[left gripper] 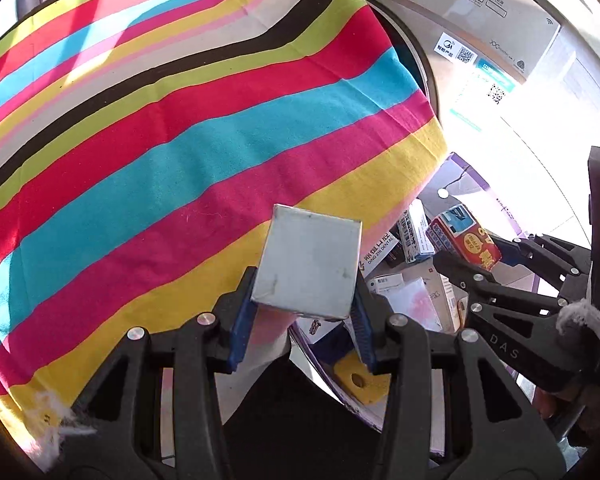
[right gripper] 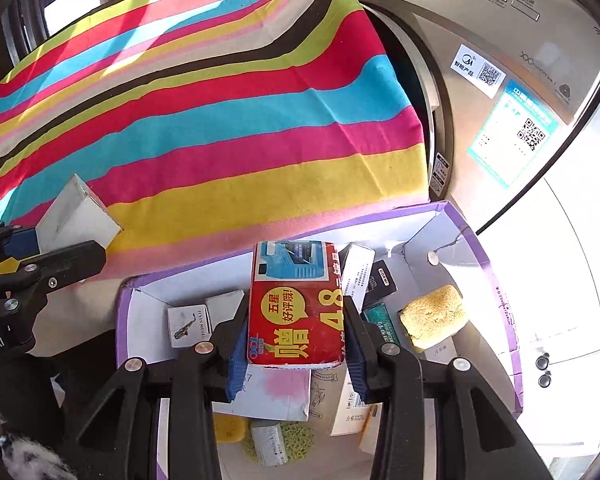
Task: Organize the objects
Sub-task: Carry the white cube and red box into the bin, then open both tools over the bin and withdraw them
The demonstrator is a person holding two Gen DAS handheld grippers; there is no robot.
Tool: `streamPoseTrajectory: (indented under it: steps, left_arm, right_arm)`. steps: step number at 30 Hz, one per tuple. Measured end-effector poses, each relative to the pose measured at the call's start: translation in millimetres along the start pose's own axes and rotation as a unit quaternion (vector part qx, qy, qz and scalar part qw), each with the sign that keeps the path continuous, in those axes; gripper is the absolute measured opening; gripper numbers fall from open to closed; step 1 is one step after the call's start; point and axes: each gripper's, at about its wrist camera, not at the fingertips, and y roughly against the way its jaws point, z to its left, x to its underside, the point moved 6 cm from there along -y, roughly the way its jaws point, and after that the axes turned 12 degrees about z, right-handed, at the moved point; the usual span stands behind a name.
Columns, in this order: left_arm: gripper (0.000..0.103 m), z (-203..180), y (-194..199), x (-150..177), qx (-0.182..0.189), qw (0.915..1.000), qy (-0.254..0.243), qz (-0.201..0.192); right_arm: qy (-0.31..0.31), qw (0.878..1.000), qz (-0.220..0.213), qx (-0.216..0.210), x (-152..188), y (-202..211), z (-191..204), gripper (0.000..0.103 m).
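A striped cloth hung beside the purple-rimmed box. Above that box, the right tongs clamped a red carton; left of it, the left tongs clamped a grey box. Either, held by its end, could slip loose and drop.

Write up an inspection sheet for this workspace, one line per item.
Surface: striped cloth draped over a raised surface.
Job's things: white box and red-and-blue box, both lifted in jaws.
Clutter: purple-rimmed carton holds small boxes and yellow sponge.
Grippers: left gripper shut on the white box; right gripper shut on the red-and-blue box, above the carton.
Cables: nothing seen.
Surroundings: washing machine stands behind, its opening partly covered by the cloth.
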Motion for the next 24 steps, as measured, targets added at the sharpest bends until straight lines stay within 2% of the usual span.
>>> streamPoseTrajectory:
  steps: [8, 15, 16, 18, 20, 22, 24]
  left_arm:
    - [0.048, -46.5, -22.7, 22.3, 0.028, 0.9985, -0.028, 0.038]
    - [0.048, -70.2, -21.8, 46.6, 0.029, 0.9981, -0.036, 0.041]
    - [0.050, -72.6, -19.0, 50.1, 0.028, 0.9981, -0.036, 0.041]
    - [0.067, -76.4, -8.5, 55.6, 0.016, 0.9983, -0.046, 0.032]
    - [0.091, -79.7, 4.0, 59.1, 0.011, 0.9983, -0.055, 0.017]
    - [0.102, -79.2, 11.9, 60.1, 0.019, 0.9985, -0.050, 0.010]
    - [0.102, -75.1, 18.5, 61.2, 0.003, 0.9988, -0.049, -0.004]
  right_arm:
    - [-0.068, 0.998, 0.016, 0.010, 52.7, -1.6, -44.6, 0.042]
    - [-0.127, 0.992, 0.001, -0.009, 97.4, 6.7, -68.6, 0.042]
    - [-0.140, 0.990, -0.002, -0.013, 102.1, 7.8, -71.6, 0.043]
    - [-0.161, 0.987, -0.007, -0.023, 104.2, 10.4, -76.1, 0.043]
    - [-0.177, 0.984, -0.015, -0.029, 104.4, 14.9, -76.1, 0.047]
    - [-0.181, 0.983, -0.024, -0.025, 100.7, 21.2, -73.4, 0.070]
    - [-0.184, 0.982, -0.039, -0.023, 96.6, 28.7, -72.1, 0.073]
